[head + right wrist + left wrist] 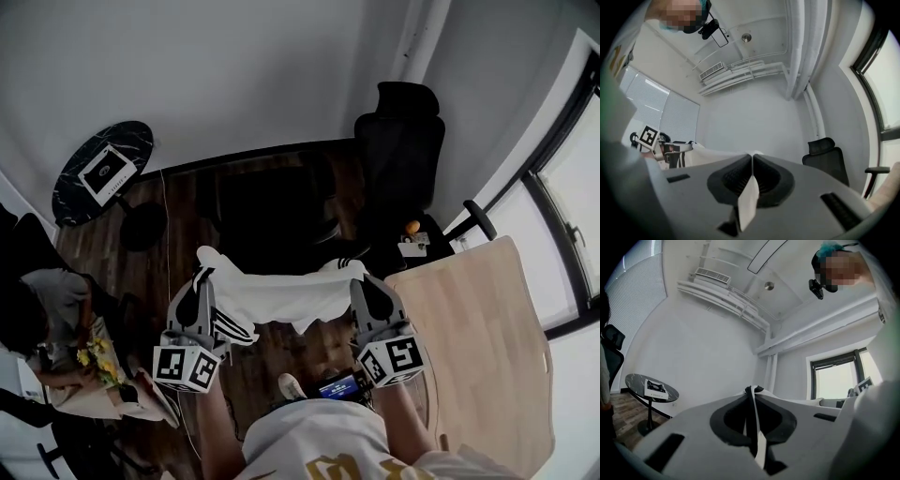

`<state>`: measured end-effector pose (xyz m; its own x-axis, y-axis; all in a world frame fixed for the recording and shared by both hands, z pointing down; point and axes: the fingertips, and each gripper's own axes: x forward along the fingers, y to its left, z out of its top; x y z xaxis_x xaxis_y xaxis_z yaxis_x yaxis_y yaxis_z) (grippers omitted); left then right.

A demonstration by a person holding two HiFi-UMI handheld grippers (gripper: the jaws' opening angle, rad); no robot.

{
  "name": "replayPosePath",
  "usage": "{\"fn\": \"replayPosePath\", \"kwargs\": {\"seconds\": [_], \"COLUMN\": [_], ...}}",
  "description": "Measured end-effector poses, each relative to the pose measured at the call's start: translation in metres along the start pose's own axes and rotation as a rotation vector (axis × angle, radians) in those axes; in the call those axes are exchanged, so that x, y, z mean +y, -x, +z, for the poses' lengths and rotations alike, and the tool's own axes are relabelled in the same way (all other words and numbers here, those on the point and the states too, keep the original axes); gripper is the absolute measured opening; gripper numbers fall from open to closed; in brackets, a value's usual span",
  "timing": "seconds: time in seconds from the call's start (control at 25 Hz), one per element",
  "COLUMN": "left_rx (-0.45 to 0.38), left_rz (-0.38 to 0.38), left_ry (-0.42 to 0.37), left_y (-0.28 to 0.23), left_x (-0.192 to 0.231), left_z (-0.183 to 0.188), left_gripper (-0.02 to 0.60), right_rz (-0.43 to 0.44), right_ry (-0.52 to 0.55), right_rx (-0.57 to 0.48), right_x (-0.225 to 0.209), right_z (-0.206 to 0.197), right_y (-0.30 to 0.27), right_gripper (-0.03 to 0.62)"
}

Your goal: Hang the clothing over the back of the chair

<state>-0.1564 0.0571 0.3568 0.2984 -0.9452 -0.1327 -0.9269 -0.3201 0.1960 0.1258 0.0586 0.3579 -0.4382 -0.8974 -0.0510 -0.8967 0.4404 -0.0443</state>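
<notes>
the black chair (398, 155) stands by the far wall. the white clothing (281, 298) hangs stretched in the air between your 2 grippers, not on the chair. your left gripper (203, 277) pinches its striped end; your right gripper (360, 281) clamps the other.

a round black marble-topped table (67, 199) stands at the upper left on a dark wood floor (183, 272), with a white box (106, 174) on top. a pale wooden desk (478, 328) fills the lower right beside a tall window (574, 178). yellow flowers (94, 361) sit at the left edge.
</notes>
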Motion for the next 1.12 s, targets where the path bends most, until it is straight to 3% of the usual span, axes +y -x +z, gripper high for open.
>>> {"fn": "replayPosePath", "kwargs": {"seconds": [0.6, 1.12], "left_rx": [-0.014, -0.095], "left_rz": [-0.016, -0.046], "left_ry": [-0.003, 0.011], "left_y": [-0.017, -0.030], "left_x": [0.001, -0.001], "left_z": [0.005, 0.049], "left_gripper": [0.026, 0.026], "right_rz": [0.007, 0.008], "right_ry": [-0.051, -0.043], "right_rx": [-0.054, -0.140], "right_x": [-0.009, -0.007], "right_z": [0.011, 0.060], "right_y": [-0.013, -0.027], "right_gripper": [0.018, 0.018]}}
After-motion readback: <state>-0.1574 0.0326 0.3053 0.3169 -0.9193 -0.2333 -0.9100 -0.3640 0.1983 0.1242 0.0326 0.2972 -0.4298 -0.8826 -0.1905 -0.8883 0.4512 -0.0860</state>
